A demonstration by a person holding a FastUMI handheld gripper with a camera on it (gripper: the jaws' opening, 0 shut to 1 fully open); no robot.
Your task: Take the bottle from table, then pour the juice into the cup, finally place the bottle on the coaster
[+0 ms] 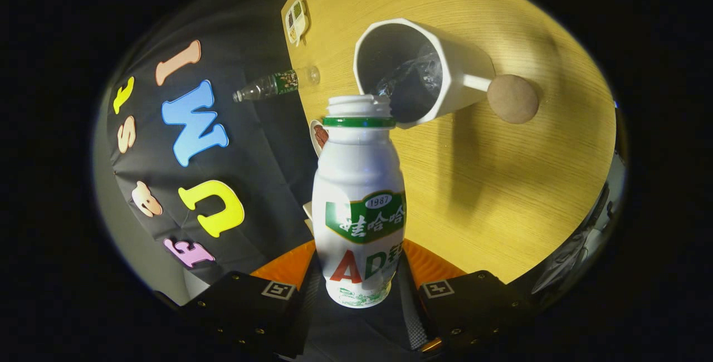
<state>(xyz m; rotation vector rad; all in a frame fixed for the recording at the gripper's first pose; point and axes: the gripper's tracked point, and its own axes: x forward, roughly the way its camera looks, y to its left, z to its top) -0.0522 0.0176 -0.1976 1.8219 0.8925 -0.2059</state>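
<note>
"1987", "AD" on bottle (358, 206)

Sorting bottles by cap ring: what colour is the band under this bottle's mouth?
Green, clearest in the gripper view: bottle, held in the gripper.

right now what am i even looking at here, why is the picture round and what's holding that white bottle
The picture comes from a wide-angle camera riding on a hand-held gripper, a two-fingered clamp that a person carries. It looks forward along the two fingers, which is why everything bends into a round shape. The fingers press on the bottle from both sides near its base. The bottle is open, no cap on it, and its mouth is tipped toward the white cup, at the cup's rim. The cup has a handle ending in a round knob. It sits on a wooden table. Further off on the table lie a clear plastic bottle, a small patterned coaster and another small thing half hidden behind the bottle.
</note>
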